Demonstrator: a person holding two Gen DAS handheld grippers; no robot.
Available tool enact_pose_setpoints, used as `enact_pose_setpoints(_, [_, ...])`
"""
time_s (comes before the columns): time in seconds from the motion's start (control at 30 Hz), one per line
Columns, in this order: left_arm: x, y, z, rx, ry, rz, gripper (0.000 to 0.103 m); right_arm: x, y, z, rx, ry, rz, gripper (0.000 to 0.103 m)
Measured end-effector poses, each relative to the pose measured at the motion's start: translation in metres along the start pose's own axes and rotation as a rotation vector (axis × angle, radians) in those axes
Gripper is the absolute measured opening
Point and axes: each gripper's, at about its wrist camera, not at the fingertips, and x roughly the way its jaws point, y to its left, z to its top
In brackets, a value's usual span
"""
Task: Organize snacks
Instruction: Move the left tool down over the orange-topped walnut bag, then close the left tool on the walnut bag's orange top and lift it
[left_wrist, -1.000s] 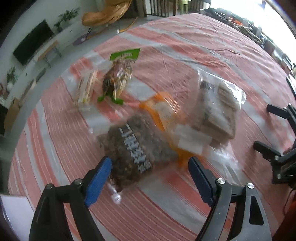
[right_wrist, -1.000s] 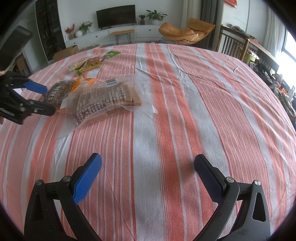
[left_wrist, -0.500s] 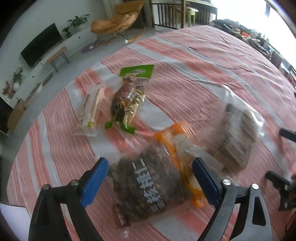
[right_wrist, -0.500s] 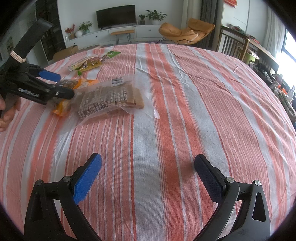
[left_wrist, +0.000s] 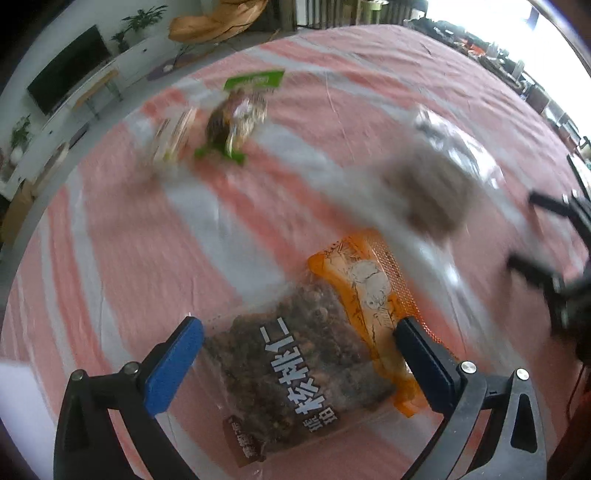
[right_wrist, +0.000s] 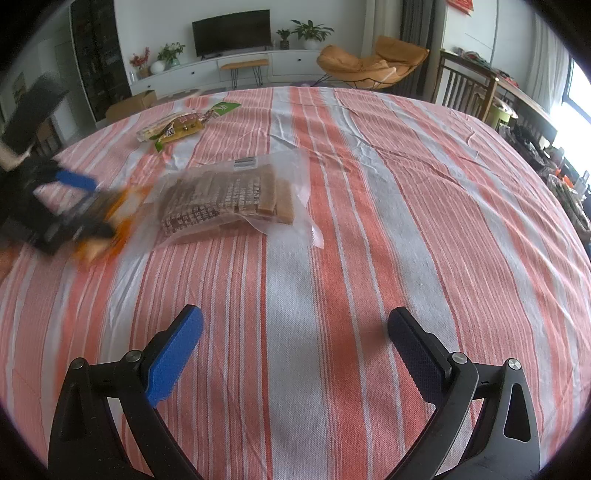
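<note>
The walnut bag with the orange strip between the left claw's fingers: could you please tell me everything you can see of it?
The walnut bag is a clear plastic pouch packed with dark brown kernels, with large white Chinese characters across its front and an orange printed strip along one side. It lies flat on the striped tablecloth, sealed as far as shows. The left claw straddles it; its jaws have just been opening and stand wide, and whether the pads touch the bag's edges cannot be told.

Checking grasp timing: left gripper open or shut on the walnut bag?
Open. The left gripper has just been opening; its fingers straddle the walnut bag, which lies flat on the tablecloth, pads not pressing it.
</note>
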Motion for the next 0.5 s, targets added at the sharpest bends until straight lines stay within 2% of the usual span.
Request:
enact_pose_setpoints(0.13, [-0.013, -0.009, -0.039, -0.100, -0.006, 0.022, 0.103, 0.000, 0.000, 0.000, 0.000, 0.000, 0.000, 0.102])
enact_pose_setpoints(0.27, [-0.023, -0.019, -0.064, -0.142, -0.033, 0.016, 0.103, 0.000, 0.000, 0.000, 0.000, 0.000, 0.000, 0.102])
enact_pose_setpoints(0.5, [-0.033, -0.039, -0.095, -0.205, -0.139, 0.096, 0.103, 0.000, 0.000, 0.000, 0.000, 0.000, 0.000, 0.102])
